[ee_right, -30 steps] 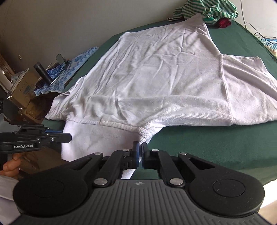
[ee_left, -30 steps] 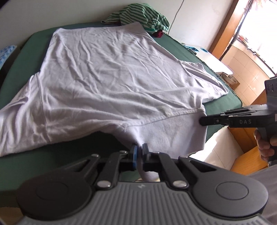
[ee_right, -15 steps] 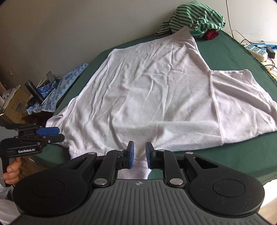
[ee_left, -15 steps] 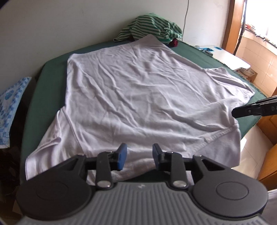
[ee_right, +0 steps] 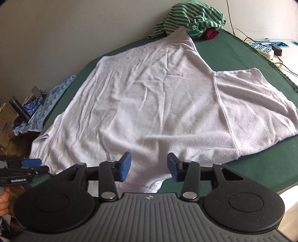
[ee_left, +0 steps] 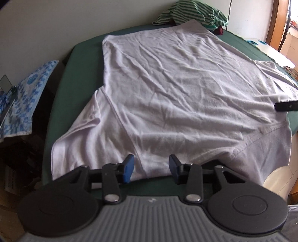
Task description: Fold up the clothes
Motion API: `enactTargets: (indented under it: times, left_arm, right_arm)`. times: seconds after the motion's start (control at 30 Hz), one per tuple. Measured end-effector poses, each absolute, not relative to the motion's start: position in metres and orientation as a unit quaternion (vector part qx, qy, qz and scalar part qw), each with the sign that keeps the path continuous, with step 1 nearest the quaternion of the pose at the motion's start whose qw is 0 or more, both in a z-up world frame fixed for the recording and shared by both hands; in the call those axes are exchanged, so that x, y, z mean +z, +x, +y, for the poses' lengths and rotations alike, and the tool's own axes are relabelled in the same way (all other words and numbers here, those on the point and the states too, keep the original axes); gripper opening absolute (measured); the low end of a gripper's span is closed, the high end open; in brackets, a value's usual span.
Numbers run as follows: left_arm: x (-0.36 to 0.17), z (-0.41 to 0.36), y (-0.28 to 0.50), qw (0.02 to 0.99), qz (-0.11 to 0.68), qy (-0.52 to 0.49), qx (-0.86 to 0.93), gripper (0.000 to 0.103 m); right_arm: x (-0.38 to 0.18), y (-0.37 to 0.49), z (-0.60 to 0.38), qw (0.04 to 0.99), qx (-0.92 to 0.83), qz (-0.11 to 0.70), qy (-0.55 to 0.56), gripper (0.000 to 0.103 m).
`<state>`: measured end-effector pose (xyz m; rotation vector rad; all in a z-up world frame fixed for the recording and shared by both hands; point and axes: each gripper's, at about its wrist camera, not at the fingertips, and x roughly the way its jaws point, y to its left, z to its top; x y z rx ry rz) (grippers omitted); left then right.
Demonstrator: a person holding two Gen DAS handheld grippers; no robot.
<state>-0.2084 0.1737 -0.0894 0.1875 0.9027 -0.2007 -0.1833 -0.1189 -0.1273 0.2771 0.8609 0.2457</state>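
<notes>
Green cloth covers the table (ee_left: pixel 61 78), which stands against a pale wall. On it a white shirt (ee_left: pixel 177 89) lies spread flat and wrinkled, with its sleeves out to either side and its near edge drooping over the table's front edge.

Beyond the shirt's far corner sits a heap of green-striped clothes (ee_right: pixel 191 16), with a small dark red item (ee_right: pixel 211 34) just beside it. A blue-patterned cloth (ee_left: pixel 24 100) lies off the table to the left. A power strip (ee_right: pixel 262 49) with cables rests past the table's right edge.

The left gripper (ee_left: pixel 150 168) hangs over the shirt's near edge by the left sleeve. Its jaws are opening, the blue pads apart, with fabric seen beyond the gap and nothing pinched.

The right gripper (ee_right: pixel 148 168) hangs over the near edge closer to the right sleeve. Its jaws are opening too, and the pads are clear of the cloth. In its view a hand (ee_right: pixel 3 202) holds the left gripper at the left border.
</notes>
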Motion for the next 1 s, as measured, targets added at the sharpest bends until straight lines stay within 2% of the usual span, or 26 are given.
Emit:
enactTargets:
  times: [0.03,0.1,0.13,0.17,0.27,0.33,0.43,0.5,0.67,0.7,0.73,0.77,1.0]
  left_arm:
    - [-0.084,0.168,-0.206,0.894,0.426,0.090,-0.104,0.045]
    - [-0.073,0.155,-0.200,0.900,0.409,0.092,-0.118,0.052]
    - [-0.069,0.148,-0.197,0.903,0.401,0.093,-0.125,0.061]
    - [-0.066,0.140,-0.194,0.905,0.393,0.094,-0.131,0.070]
    - [-0.065,0.113,-0.188,0.907,0.373,0.125,-0.152,0.080]
    - [-0.068,0.095,-0.183,0.902,0.371,0.141,-0.169,0.087]
    - [-0.073,0.069,-0.173,0.895,0.374,0.150,-0.191,0.090]
    - [-0.076,0.051,-0.164,0.891,0.377,0.155,-0.200,0.099]
    - [-0.085,0.008,-0.148,0.877,0.391,0.177,-0.214,0.099]
    - [-0.086,0.000,-0.147,0.876,0.391,0.184,-0.214,0.099]
    - [-0.088,-0.006,-0.145,0.875,0.392,0.186,-0.214,0.099]
    - [-0.089,-0.012,-0.142,0.874,0.396,0.185,-0.214,0.099]
    - [-0.107,-0.031,-0.120,0.864,0.441,0.164,-0.182,0.099]
  right_arm:
    - [-0.131,-0.180,-0.119,0.890,0.110,0.422,0.132,0.040]
    - [-0.132,-0.178,-0.125,0.888,0.099,0.427,0.137,0.035]
    - [-0.129,-0.179,-0.132,0.888,0.096,0.426,0.144,0.032]
    - [-0.125,-0.182,-0.144,0.894,0.081,0.411,0.159,0.033]
    - [-0.121,-0.192,-0.196,0.899,-0.019,0.383,0.211,0.038]
    - [-0.125,-0.197,-0.235,0.890,-0.092,0.371,0.248,0.041]
    - [-0.135,-0.201,-0.277,0.876,-0.160,0.363,0.274,0.044]
    - [-0.142,-0.197,-0.287,0.880,-0.165,0.354,0.269,0.044]
    - [-0.150,-0.183,-0.297,0.894,-0.156,0.336,0.253,0.042]
    - [-0.151,-0.181,-0.298,0.898,-0.151,0.334,0.244,0.037]
    - [-0.152,-0.181,-0.300,0.899,-0.150,0.336,0.237,0.013]
    - [-0.153,-0.181,-0.301,0.900,-0.148,0.337,0.232,0.007]
    - [-0.146,-0.175,-0.325,0.891,-0.087,0.338,0.290,0.005]
